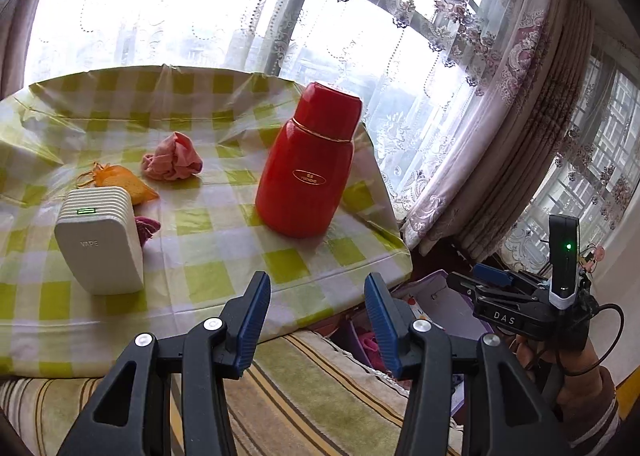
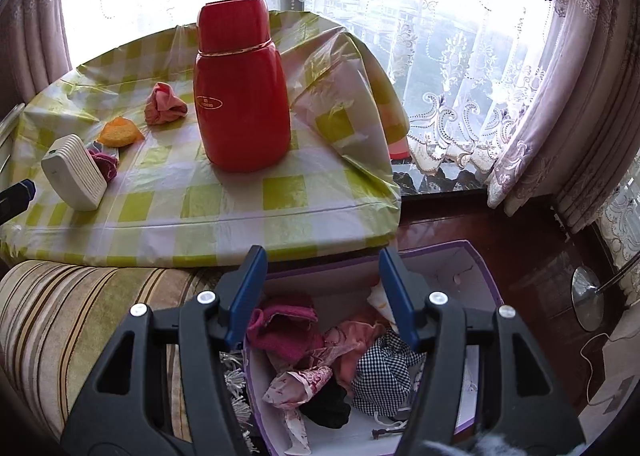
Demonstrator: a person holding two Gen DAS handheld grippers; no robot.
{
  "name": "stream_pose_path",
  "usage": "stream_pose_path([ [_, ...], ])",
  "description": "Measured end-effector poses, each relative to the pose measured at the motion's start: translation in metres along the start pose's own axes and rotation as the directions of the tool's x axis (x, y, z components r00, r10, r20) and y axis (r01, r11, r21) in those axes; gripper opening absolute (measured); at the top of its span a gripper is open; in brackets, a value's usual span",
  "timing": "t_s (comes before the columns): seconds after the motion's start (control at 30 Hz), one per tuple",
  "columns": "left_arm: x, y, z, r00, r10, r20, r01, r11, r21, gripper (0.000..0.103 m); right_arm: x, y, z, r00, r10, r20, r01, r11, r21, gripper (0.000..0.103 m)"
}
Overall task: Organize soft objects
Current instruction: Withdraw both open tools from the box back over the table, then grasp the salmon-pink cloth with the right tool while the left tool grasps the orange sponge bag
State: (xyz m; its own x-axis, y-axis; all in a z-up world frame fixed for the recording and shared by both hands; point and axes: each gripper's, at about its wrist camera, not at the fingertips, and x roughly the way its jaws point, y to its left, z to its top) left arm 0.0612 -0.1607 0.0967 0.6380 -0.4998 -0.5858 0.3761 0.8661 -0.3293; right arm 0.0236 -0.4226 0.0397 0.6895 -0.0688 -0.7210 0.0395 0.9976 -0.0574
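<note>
Gaping left fingers [image 1: 256,308], right fingers [image 2: 394,292], both empty

The right gripper [image 2: 320,296] is hanging empty, jaws apart, over a purple box [image 2: 486,276] of crumpled cloths [image 2: 288,326], while a red flask [image 2: 242,96] is standing mid-counter [image 2: 240,212]

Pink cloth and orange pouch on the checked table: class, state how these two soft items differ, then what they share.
The pink cloth is crumpled into a loose bunch; the orange pouch lies flatter, with a gathered neck. The pink cloth lies in the open, nearer the red flask; the orange pouch is partly hidden behind the white device. Both are soft, warm-coloured, and still on the table, not in the box.
</note>
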Motion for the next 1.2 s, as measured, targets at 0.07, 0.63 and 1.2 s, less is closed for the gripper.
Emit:
stream_pose_path([
  [0.07, -0.010, 0.016, 0.003, 0.999, 0.027, 0.020, -0.027, 0.999, -0.024, 0.050, 0.002, 0.010, 0.003, 1.000, 0.011, -0.003, -0.012, 1.000, -0.023, 0.063],
  [0.63, -0.054, 0.144, 0.017, 0.970, 0.231, 0.077, -0.217, 0.963, -0.160, 0.050, 0.019, 0.117, 0.039, 0.988, 0.156, -0.011, -0.154, 0.958, -0.244, 0.064],
  [1.2, -0.035, 0.245, 0.077, 0.970, 0.243, 0.011, -0.236, 0.949, -0.211, 0.050, 0.042, 0.204, 0.129, 0.955, 0.287, 0.078, -0.237, 0.893, -0.383, 0.074],
])
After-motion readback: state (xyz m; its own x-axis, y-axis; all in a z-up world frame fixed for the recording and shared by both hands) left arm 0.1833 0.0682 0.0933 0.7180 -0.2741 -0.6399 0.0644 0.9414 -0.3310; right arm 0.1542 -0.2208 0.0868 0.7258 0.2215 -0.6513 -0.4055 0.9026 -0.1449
